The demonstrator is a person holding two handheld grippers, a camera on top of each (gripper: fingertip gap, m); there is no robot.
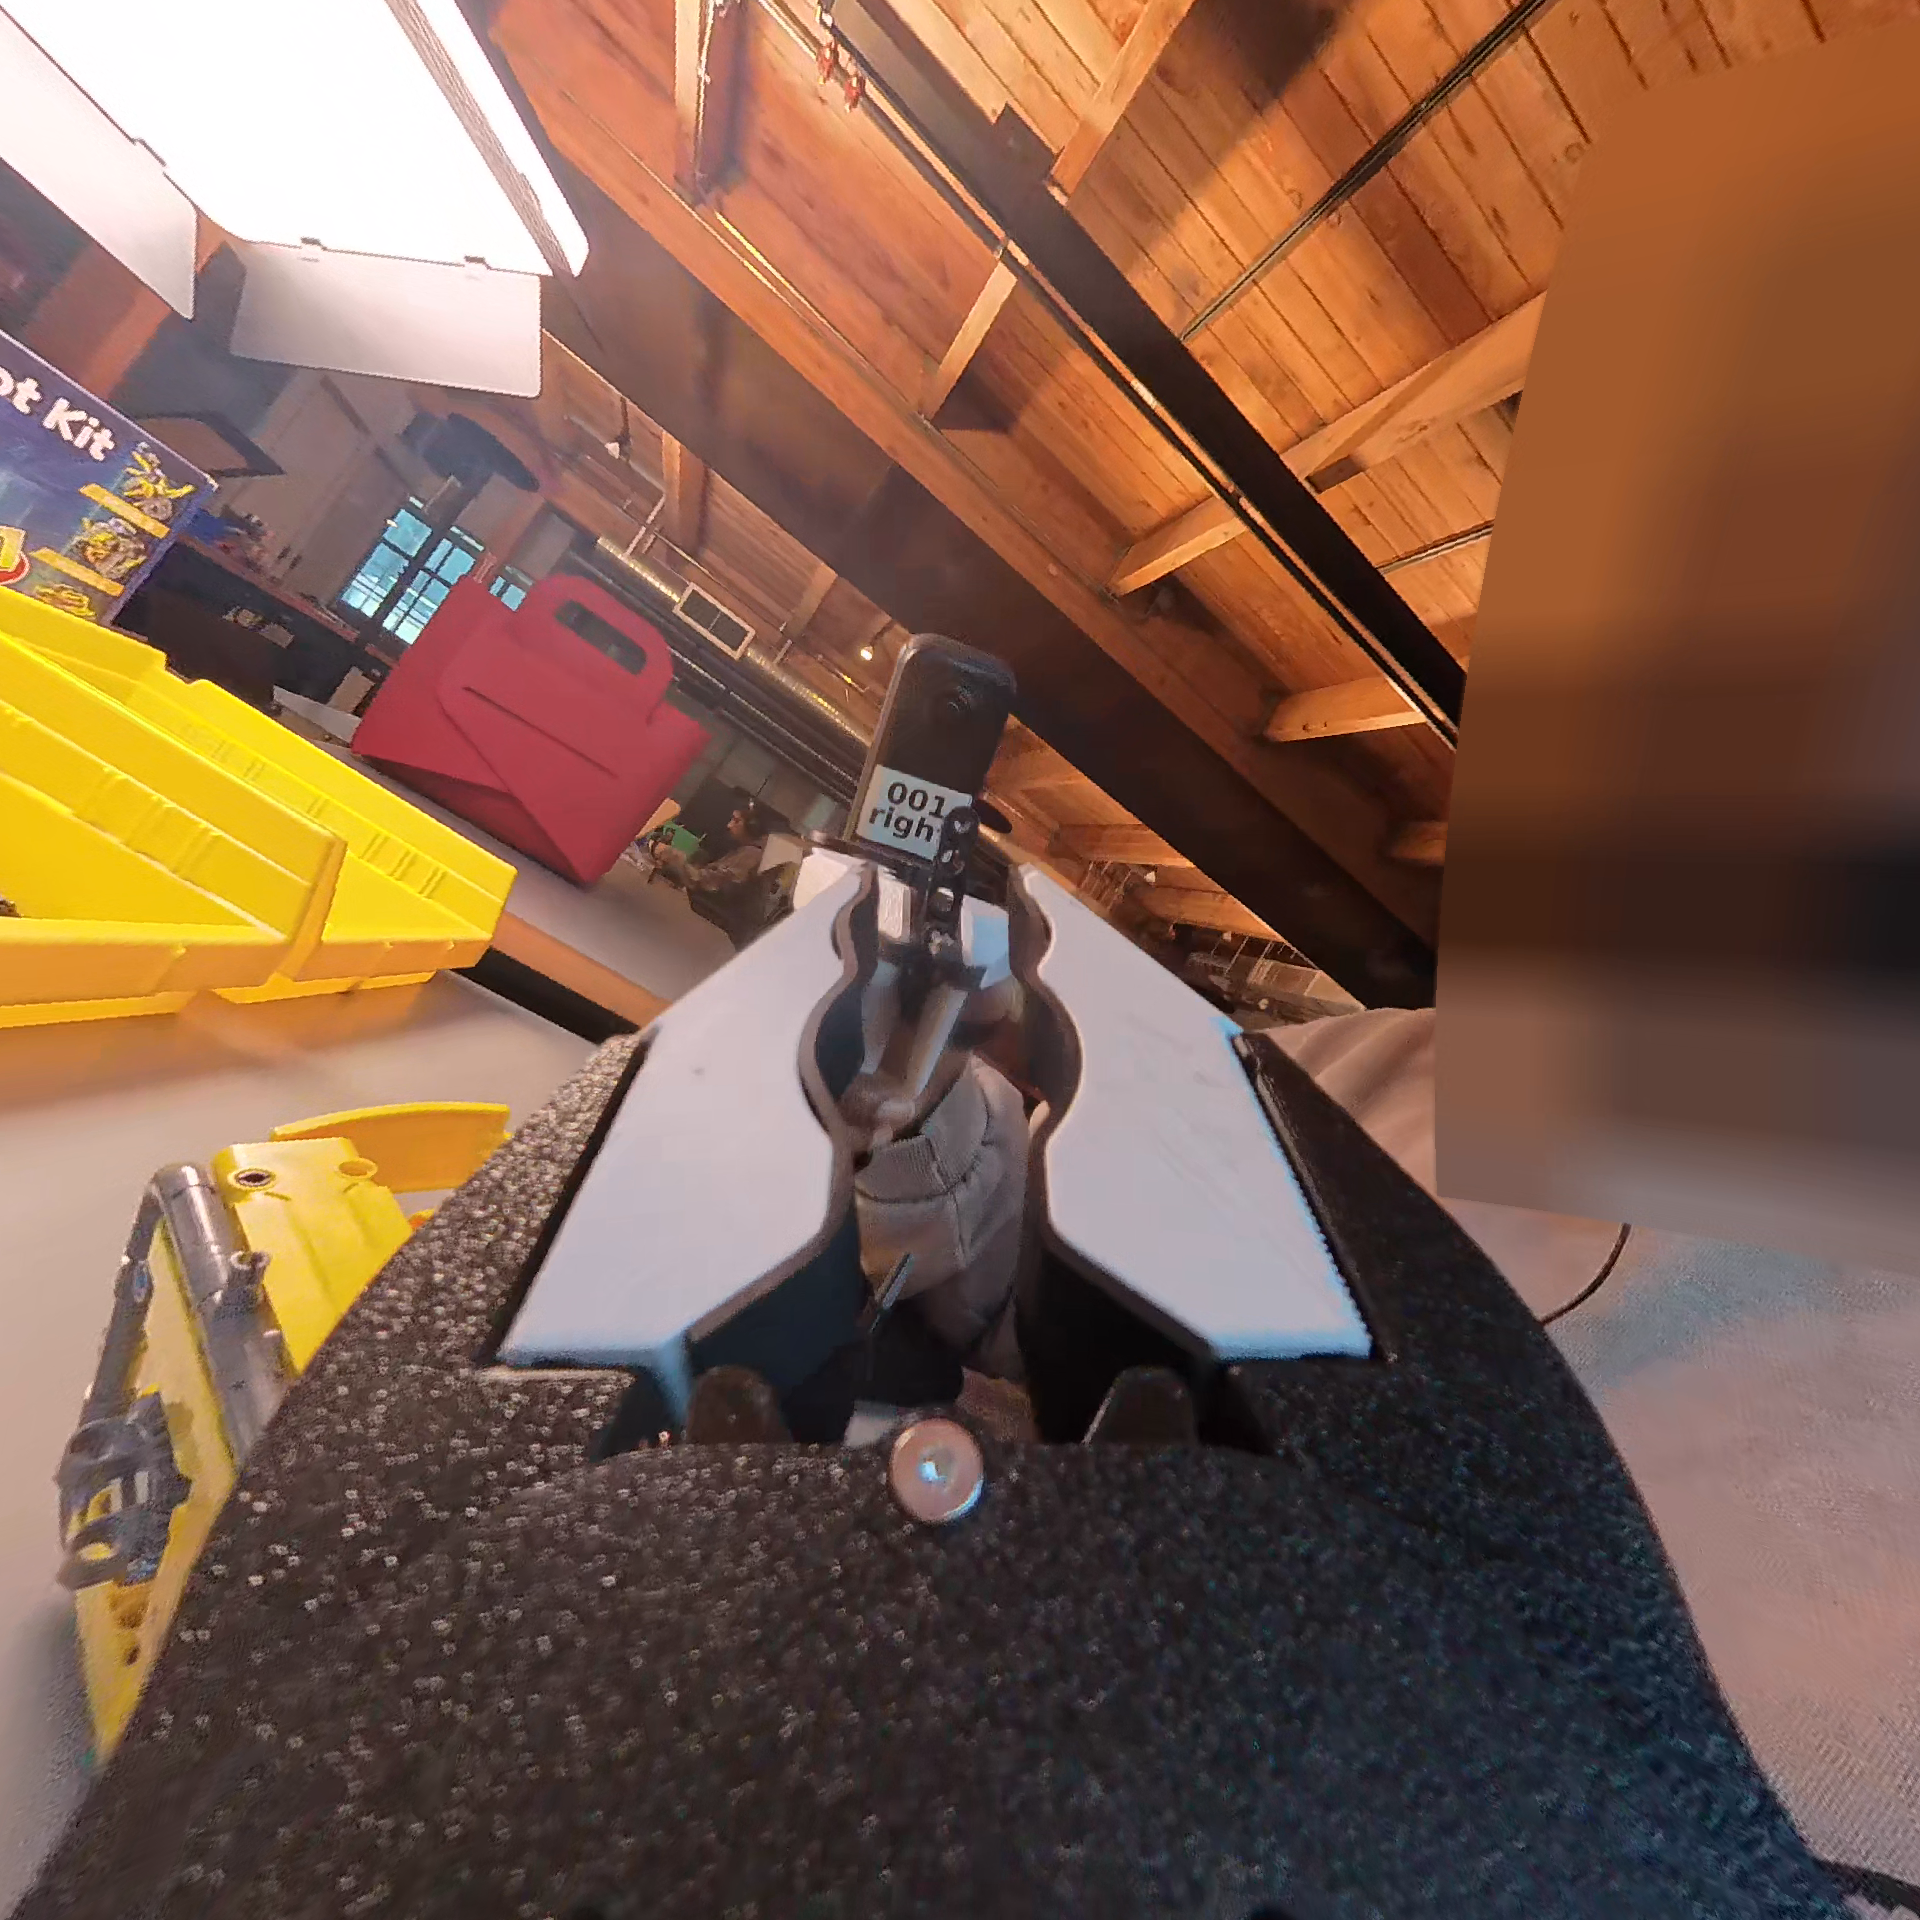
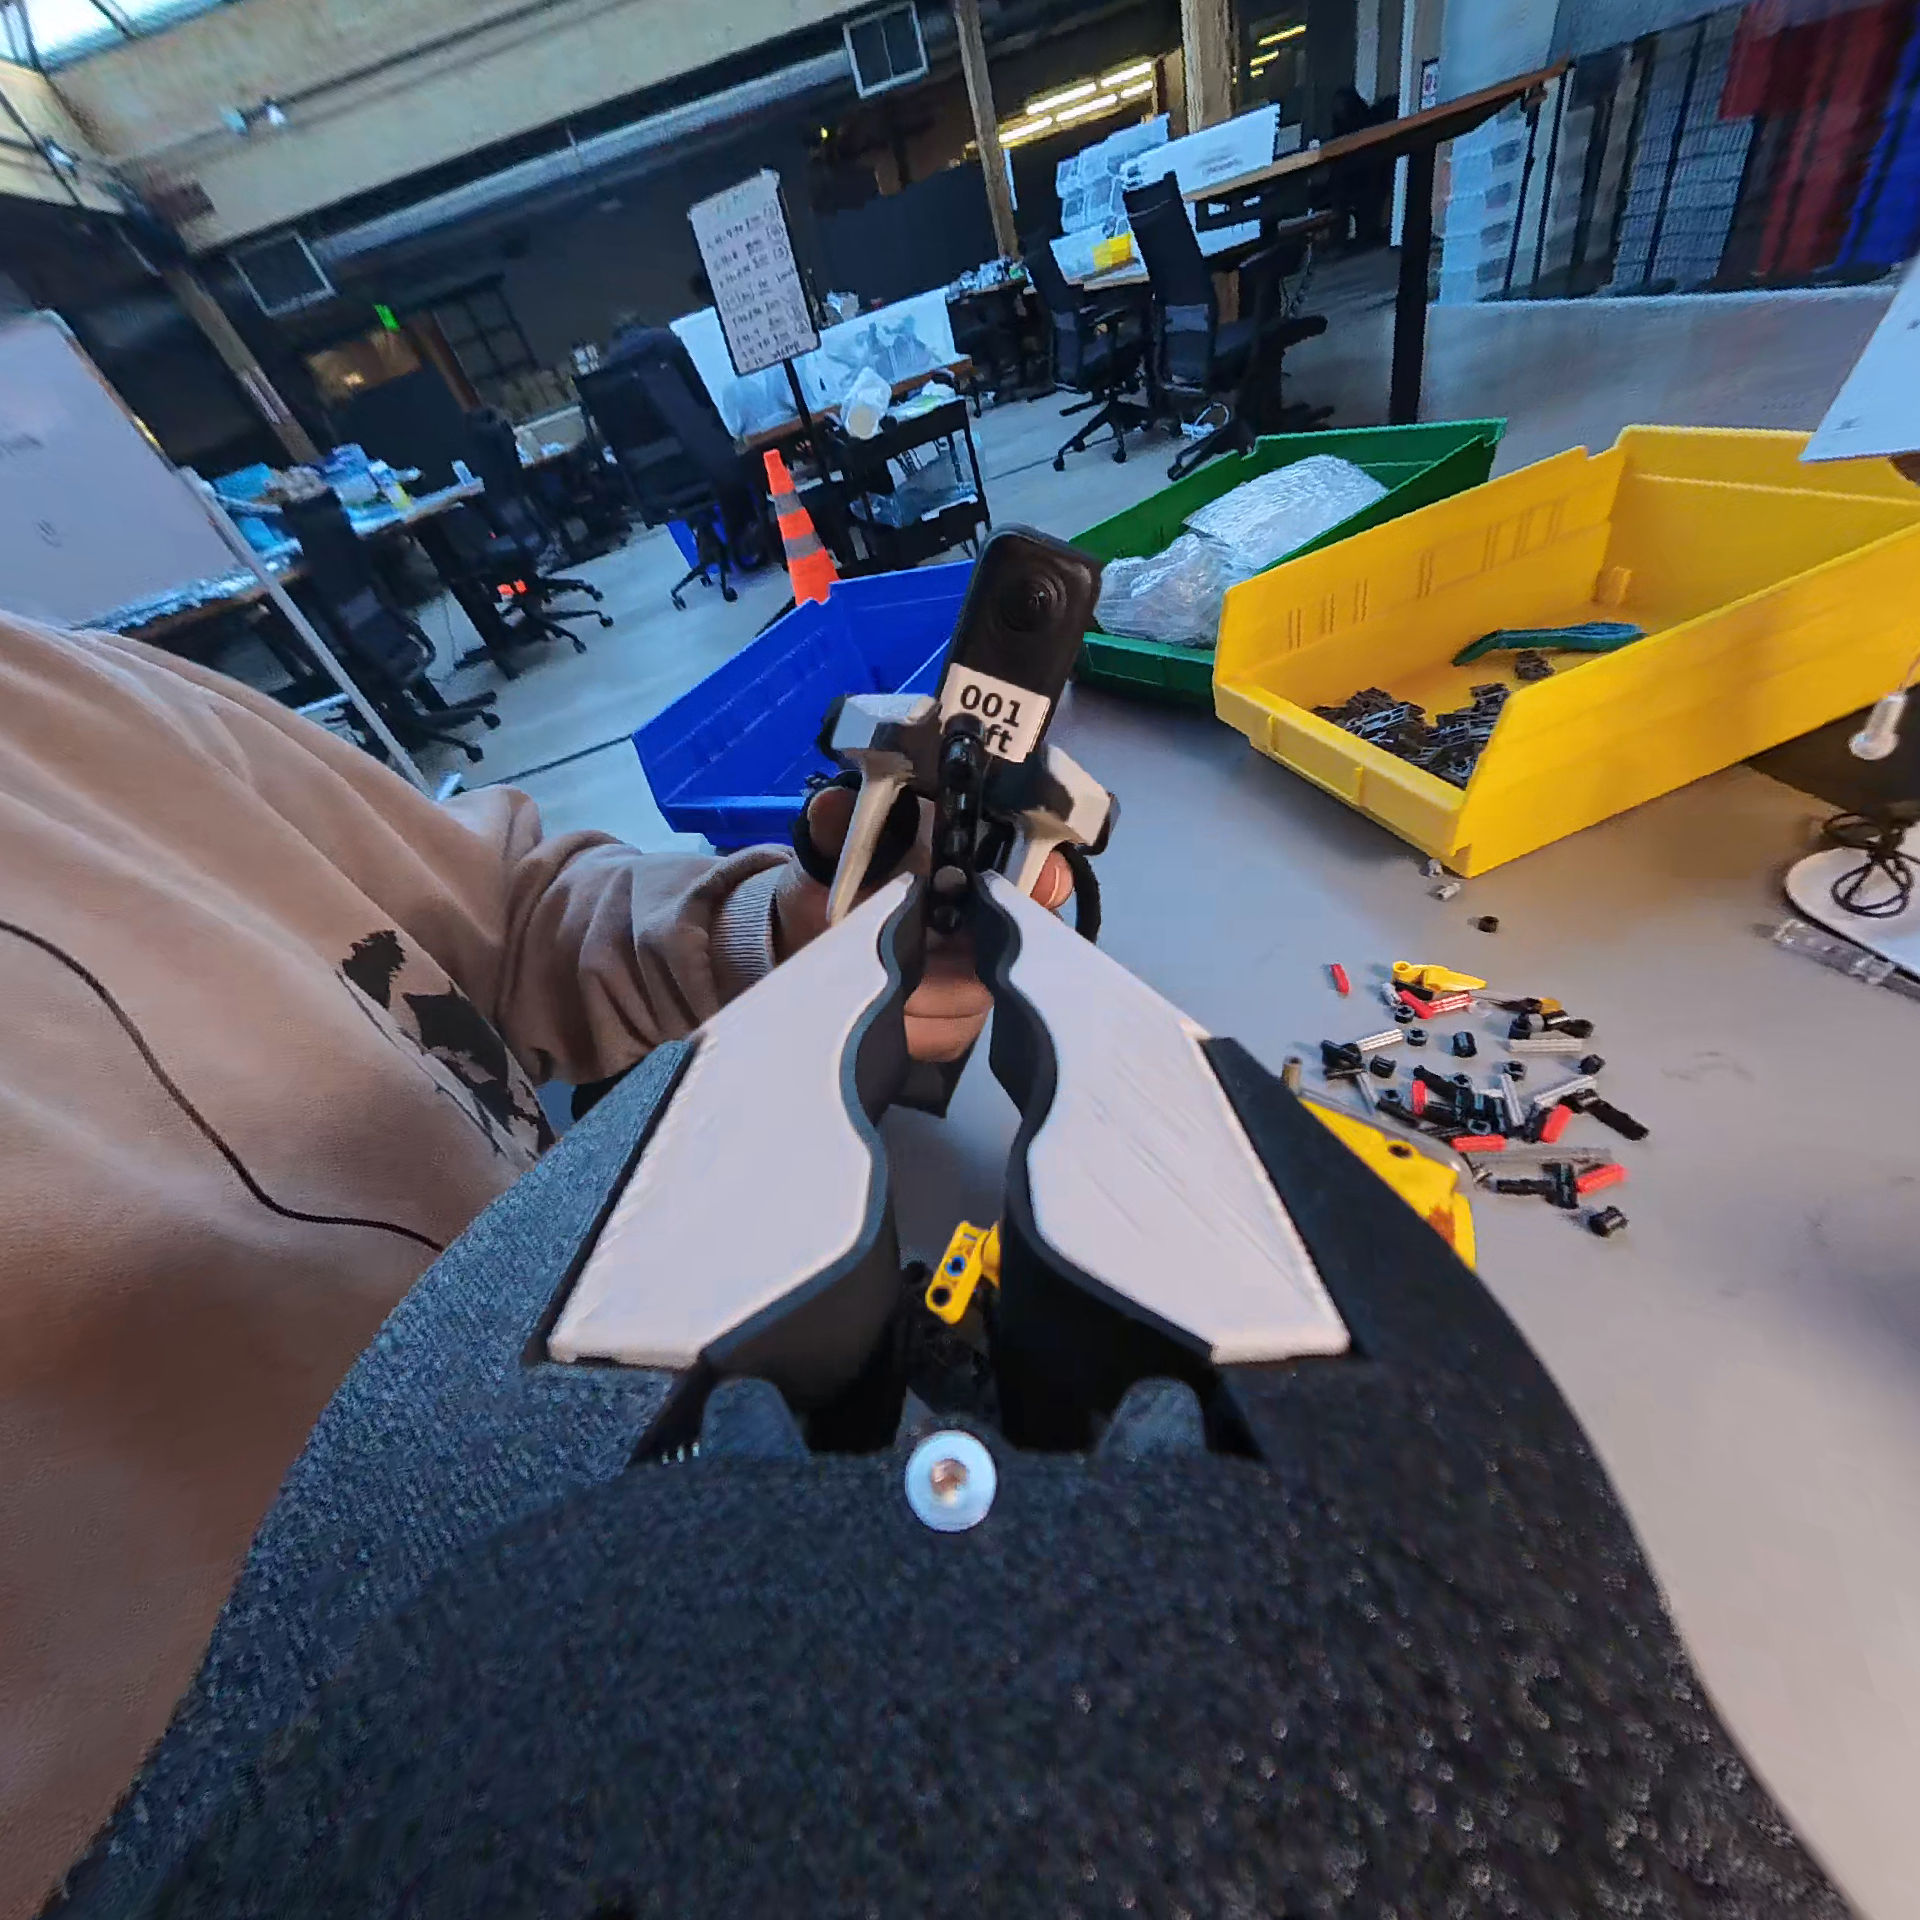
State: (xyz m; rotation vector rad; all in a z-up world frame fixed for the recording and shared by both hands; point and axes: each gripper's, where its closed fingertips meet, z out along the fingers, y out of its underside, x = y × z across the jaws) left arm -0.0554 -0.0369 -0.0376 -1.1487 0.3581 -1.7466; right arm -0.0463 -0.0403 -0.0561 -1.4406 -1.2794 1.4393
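Holding: my left gripper (image 1: 940, 904) and right gripper (image 2: 951, 914), tips together on one black pin piece (image 2: 956, 821).
Jaws: both clamped.
Loose parts (image 2: 1486, 1081): 3 o'clock on grey table (image 2: 1714, 1403).
Yellow bin (image 2: 1558, 665): 1 o'clock.
Progress: cannot tell.

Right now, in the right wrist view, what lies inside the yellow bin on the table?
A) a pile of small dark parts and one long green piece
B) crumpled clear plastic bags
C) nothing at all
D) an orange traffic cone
A: the yellow bin holds a heap of small dark parts and a long green piece; the plastic bags lie in the green bin.
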